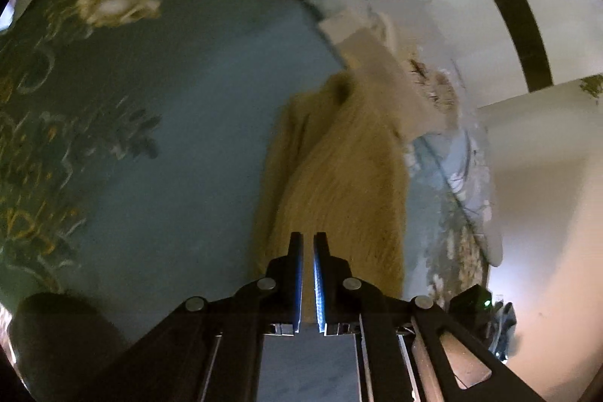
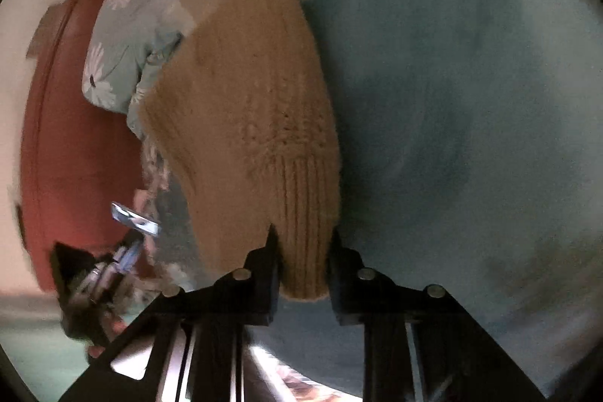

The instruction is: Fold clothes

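Observation:
A tan knitted sweater (image 1: 339, 176) lies on a blue floral bedspread (image 1: 188, 100). In the left wrist view my left gripper (image 1: 308, 240) is nearly shut, its tips over the near edge of the sweater; only a thin gap shows between the pads and I cannot tell whether fabric is pinched. In the right wrist view the sweater (image 2: 245, 93) runs away from me, and its ribbed hem sits between the fingers of my right gripper (image 2: 303, 236), which is shut on it.
A blue pillow with white daisies (image 2: 113, 44) lies beside the sweater at the bed's edge. A red-brown surface (image 2: 75, 138) lies beyond it. The other gripper (image 2: 98, 274) shows at lower left. A white wall with a dark frame (image 1: 520, 6) stands past the bed.

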Tool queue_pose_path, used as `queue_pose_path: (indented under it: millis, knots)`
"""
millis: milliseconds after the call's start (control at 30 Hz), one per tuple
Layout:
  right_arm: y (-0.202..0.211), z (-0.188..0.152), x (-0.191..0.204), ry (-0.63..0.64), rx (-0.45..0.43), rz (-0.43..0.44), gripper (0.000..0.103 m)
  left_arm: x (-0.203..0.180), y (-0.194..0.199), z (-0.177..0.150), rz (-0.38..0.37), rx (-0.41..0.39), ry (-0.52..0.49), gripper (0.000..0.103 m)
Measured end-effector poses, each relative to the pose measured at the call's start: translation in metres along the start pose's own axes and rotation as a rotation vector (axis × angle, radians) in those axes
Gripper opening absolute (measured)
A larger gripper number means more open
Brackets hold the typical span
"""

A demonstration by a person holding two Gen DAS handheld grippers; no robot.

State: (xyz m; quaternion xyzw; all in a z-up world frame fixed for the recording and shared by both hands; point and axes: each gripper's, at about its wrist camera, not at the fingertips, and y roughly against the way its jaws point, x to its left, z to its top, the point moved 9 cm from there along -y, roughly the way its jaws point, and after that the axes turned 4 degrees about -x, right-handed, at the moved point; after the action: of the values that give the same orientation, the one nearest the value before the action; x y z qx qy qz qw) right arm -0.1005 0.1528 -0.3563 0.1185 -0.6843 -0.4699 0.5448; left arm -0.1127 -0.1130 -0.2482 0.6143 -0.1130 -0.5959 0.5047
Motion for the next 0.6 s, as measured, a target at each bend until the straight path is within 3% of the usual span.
queue_pose_path:
  millis: [167,267,333,433,533,600]
  knots:
    - [0.062,0.109,-0.036,0.177,-0.058,-0.233,0.021,-0.038,-0.021,0.019,-0.017,0.020,-0.100,0.014]
    - [0.073,0.141,-0.054,0.192,-0.039,-0.280,0.022,-0.058,-0.044,0.027,-0.031,0.043,-0.129,0.018]
    - [0.075,0.145,-0.063,0.180,-0.017,-0.271,0.023,-0.074,-0.068,0.032,-0.042,0.066,-0.148,0.023]
    - [0.079,0.137,-0.064,0.176,-0.053,-0.271,0.028,-0.091,-0.101,0.031,-0.028,0.119,-0.216,0.026]
    - [0.093,0.129,-0.069,0.176,-0.104,-0.324,0.028,-0.087,-0.126,0.022,0.049,0.158,-0.288,0.026]
    - [0.106,0.120,-0.069,0.191,-0.146,-0.361,0.028,-0.072,-0.133,0.016,0.084,0.183,-0.277,0.026]
